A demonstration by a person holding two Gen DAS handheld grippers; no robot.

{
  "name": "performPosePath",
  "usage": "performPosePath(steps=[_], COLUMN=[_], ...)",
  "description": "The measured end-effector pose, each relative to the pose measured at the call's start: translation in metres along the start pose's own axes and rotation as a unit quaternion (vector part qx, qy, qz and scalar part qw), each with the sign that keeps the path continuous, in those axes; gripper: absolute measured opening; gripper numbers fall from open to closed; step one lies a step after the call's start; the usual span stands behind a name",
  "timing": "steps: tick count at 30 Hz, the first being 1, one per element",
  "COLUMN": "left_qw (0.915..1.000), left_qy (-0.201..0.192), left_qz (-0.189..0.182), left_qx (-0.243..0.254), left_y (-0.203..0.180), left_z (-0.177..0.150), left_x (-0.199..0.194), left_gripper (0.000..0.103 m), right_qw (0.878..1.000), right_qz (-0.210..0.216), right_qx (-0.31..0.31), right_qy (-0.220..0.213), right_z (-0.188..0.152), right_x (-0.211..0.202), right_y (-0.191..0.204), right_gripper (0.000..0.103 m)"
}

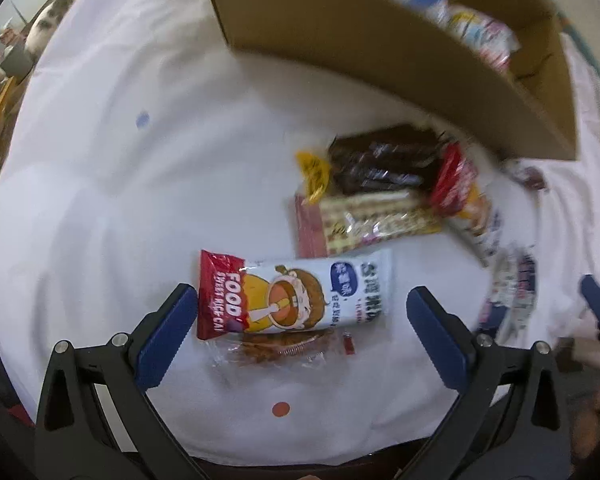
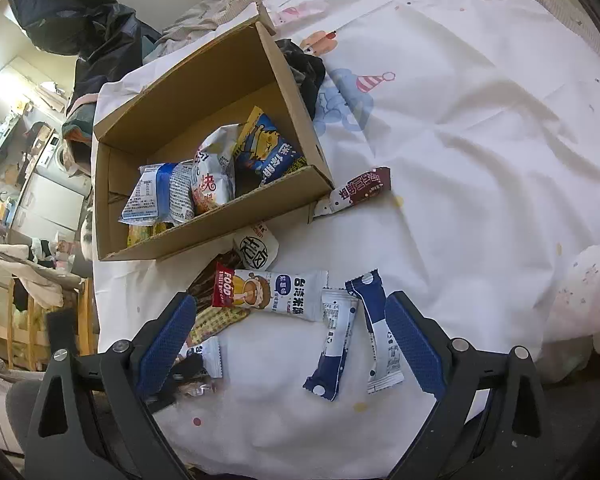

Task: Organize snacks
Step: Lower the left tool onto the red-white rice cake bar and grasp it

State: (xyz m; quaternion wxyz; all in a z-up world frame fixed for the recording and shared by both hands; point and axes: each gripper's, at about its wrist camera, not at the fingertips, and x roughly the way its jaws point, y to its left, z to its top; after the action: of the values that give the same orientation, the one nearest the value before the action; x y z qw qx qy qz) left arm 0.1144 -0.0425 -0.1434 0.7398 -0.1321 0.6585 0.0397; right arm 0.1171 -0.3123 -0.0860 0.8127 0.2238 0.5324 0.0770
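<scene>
Two sets of tongs, left [image 1: 300,316] and right [image 2: 288,334], hang spread wide and grip nothing above a white bedsheet [image 2: 460,140]. Landmark: rice cake packet [image 1: 296,292], red end printed "FOOD", lying flat between the left tongs' blue pads. Beyond it lie a chequered packet [image 1: 364,220] and a dark brown packet [image 1: 380,160]; farther still stands the cardboard box [image 2: 292,80], holding several snack bags [image 2: 216,176].
</scene>
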Motion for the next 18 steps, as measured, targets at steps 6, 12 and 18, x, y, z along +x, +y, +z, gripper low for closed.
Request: performPosePath(steps=[6,12,18], left_qw=[0.9993,0.9984,0.9953], left_qy=[-0.003,-0.012,-0.022], left_qz=[0.031,0.037,0.008], left_qx=[0.02,0.042,0.094], left_y=[-0.016,-0.024,-0.04], left_z=[-0.001,-0.001,-0.006], left_x=[0.012,0.011,-0.011], left_gripper=[0.103,0.089,0.079], right_qw=[1.0,0.999,0.999], right_qz=[0.019,0.032,0.028], right_qx=[0.014,0.018,0.014], right_qy=[0.008,0.01,0.009], right_z=[0.002,0.004,0.004], right_x=[0.001,0.0,0.0], right_y=[-0.004,-0.004,-0.002], right_gripper=[0.098,0.098,0.098])
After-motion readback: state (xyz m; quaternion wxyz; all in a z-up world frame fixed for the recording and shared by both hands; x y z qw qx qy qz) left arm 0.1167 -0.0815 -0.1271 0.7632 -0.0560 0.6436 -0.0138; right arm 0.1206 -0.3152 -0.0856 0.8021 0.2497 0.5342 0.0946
